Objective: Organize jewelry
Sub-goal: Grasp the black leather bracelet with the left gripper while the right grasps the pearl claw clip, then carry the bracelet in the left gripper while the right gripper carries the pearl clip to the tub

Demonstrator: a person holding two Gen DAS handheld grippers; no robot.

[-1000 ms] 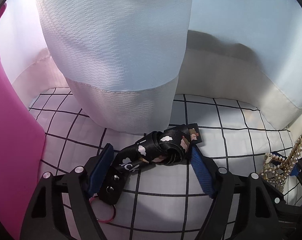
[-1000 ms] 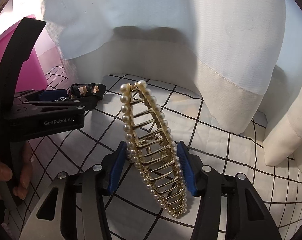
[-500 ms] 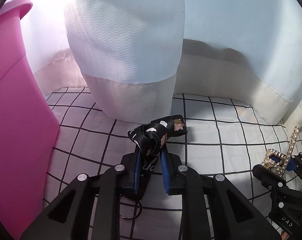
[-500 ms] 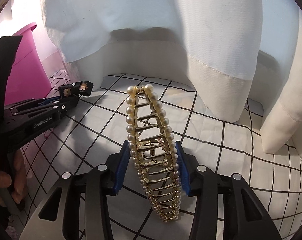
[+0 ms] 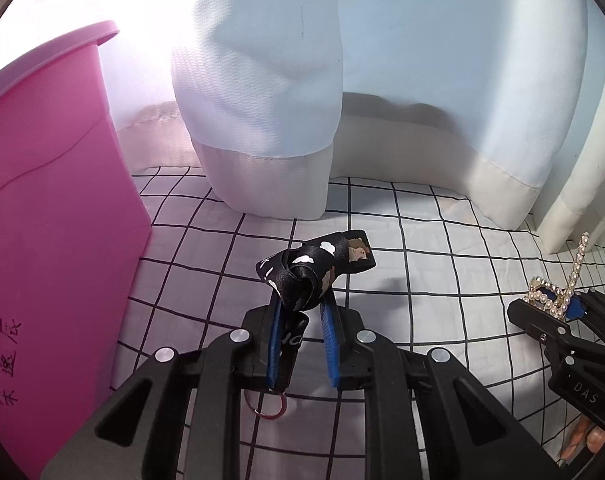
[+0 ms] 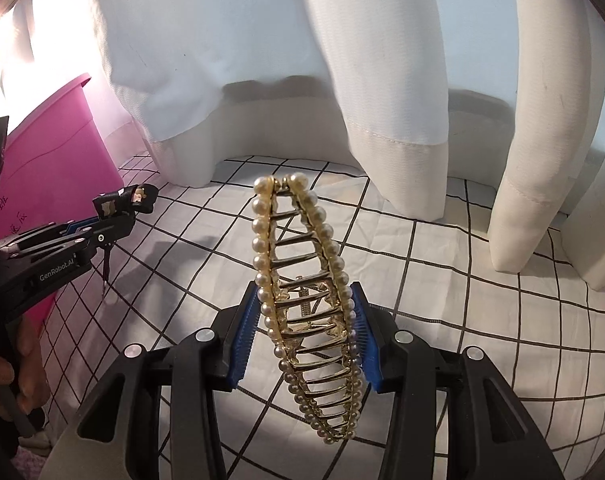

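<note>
Both hand-held grippers are carrying jewelry above the checked surface (image 6: 442,280).
The left hand-held gripper (image 5: 300,340) is pinching a soft, floppy strap keychain (image 5: 314,270); the right hand-held gripper (image 6: 308,332) is clamping the rigid, fragile pearl hair claw (image 6: 302,292) mid-body.

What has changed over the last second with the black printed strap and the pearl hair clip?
The left gripper closed on the black cloud-printed strap and lifted it off the checked white cloth, nearer the pink bin. The right gripper still clamps the gold pearl-edged hair clip.
</note>
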